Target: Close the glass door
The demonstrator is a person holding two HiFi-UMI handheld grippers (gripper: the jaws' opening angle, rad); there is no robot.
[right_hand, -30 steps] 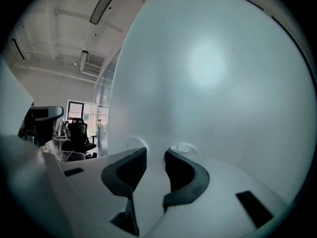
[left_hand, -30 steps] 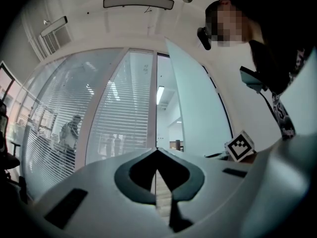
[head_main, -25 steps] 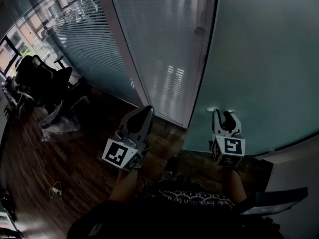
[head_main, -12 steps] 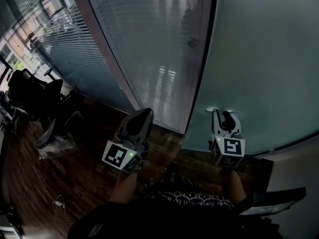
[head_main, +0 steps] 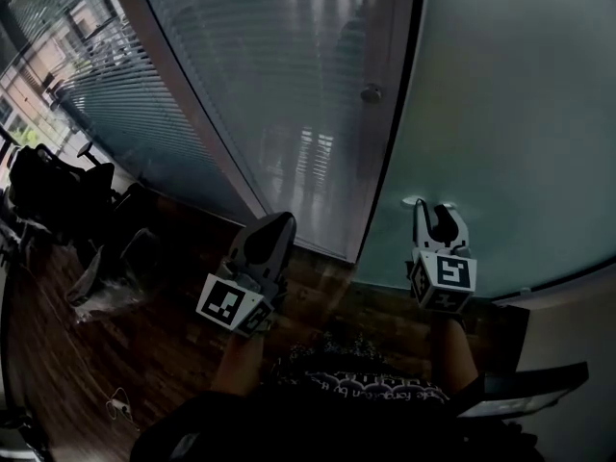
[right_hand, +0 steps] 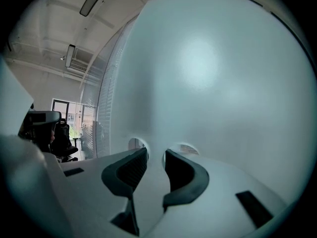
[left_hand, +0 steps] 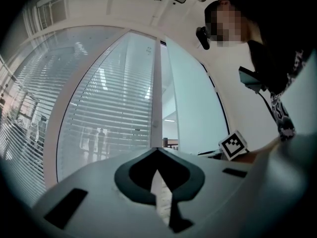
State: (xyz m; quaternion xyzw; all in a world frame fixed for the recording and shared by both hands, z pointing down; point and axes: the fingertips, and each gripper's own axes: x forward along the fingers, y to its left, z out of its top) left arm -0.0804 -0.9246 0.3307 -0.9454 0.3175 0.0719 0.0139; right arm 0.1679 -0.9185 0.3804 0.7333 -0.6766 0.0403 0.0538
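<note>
The frosted glass door [head_main: 500, 114] fills the right of the head view, its dark edge [head_main: 390, 162] running down to the floor. My right gripper [head_main: 438, 208] points at the door's lower part, beside a small white fitting [head_main: 412, 201]. In the right gripper view its jaws [right_hand: 153, 152] stand apart with only frosted glass [right_hand: 213, 83] close ahead and two pale round spots just past the tips. I cannot tell whether they touch it. My left gripper [head_main: 277, 218] is shut and empty, aimed at the frame by the blinds [left_hand: 109, 113]; its tips [left_hand: 157, 151] meet.
A glass wall with blinds [head_main: 279, 85] stands left of the door, with a round knob [head_main: 371, 92] on its frame. Dark office chairs [head_main: 48, 191] stand at the far left on the wooden floor [head_main: 144, 354]. A small cable [head_main: 120, 407] lies on it.
The glass wall and knob have slid down and left in the head view as I came closer. Both grippers have moved toward the glass; the right one sits slightly higher. Neither gripper's jaws changed.
</note>
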